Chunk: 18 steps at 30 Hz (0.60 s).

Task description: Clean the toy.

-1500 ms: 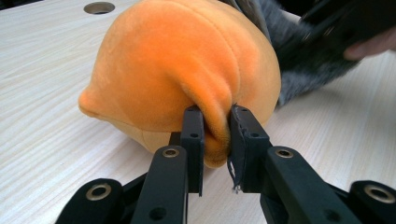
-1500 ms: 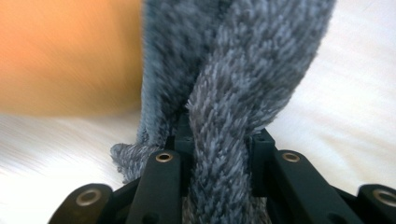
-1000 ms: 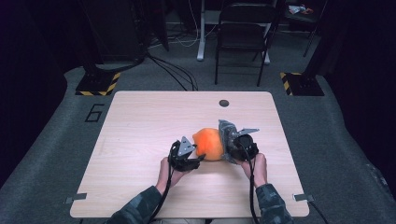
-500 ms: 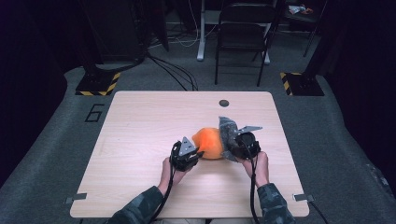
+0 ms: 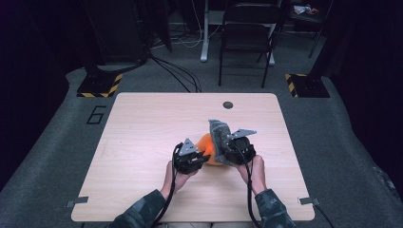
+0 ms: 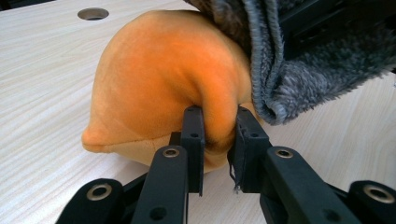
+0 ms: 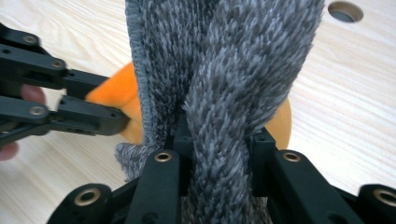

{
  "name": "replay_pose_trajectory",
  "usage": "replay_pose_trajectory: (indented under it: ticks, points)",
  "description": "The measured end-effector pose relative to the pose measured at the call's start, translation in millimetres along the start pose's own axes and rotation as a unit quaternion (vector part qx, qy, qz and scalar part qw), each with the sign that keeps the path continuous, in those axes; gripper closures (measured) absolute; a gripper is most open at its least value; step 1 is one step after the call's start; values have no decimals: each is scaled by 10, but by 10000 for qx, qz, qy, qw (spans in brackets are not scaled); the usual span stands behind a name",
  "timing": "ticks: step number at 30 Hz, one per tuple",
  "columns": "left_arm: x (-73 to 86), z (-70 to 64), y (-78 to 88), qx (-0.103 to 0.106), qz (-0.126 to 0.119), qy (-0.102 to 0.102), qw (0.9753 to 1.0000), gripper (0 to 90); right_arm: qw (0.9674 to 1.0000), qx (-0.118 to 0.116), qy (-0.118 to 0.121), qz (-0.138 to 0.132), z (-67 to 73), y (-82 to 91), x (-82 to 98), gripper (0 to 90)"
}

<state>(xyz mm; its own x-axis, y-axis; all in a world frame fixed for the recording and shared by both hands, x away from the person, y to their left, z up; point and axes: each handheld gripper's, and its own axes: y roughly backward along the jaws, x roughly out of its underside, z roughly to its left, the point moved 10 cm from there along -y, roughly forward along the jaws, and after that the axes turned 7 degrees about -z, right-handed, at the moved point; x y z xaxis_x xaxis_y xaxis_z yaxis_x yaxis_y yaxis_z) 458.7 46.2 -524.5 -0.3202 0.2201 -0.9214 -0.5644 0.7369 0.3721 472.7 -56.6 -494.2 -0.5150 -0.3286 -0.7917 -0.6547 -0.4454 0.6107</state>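
- The orange soft toy (image 5: 207, 148) is round, smooth and squishy. It sits on the pale wooden table (image 5: 142, 142), near the middle of the high view.
- The grey fuzzy sock (image 5: 219, 135) stands up over the toy's right side.
- The left gripper (image 6: 215, 140) has just squeezed shut and pinches a fold of the toy.
- The right gripper (image 7: 217, 140) pinches the sock tight.
- Both hands come in from the bottom edge.

The high view is dim at its edges: the floor and corners sink into near black, while the wooden table (image 5: 142, 142) is evenly lit from above with only soft shadows. Both gripper views are bright and close; the grey fleece (image 7: 243, 70) blurs slightly near the lens.
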Motion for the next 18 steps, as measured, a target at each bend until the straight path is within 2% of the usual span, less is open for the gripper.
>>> replay_pose_trajectory:
  ticks: [2,4,7,10,15,18]
  points:
    - [6,3,0,-5,2,30,10000,760,9998,161,52,56,-67,-9,29,717]
    - [6,22,1,-15,7,-21,10000,756,9998,167,-31,106,-117,-19,68,717]
    - [13,17,-4,14,9,60,10000,752,9994,247,-161,172,-215,-41,132,716]
    - [20,30,-2,10,19,48,10000,751,9988,322,-246,259,-315,-70,203,716]
    - [26,42,1,2,30,32,10000,750,9966,521,-397,497,-482,-144,376,717]
    - [22,40,-3,14,19,28,10000,749,9943,553,-579,698,-539,-215,511,717]
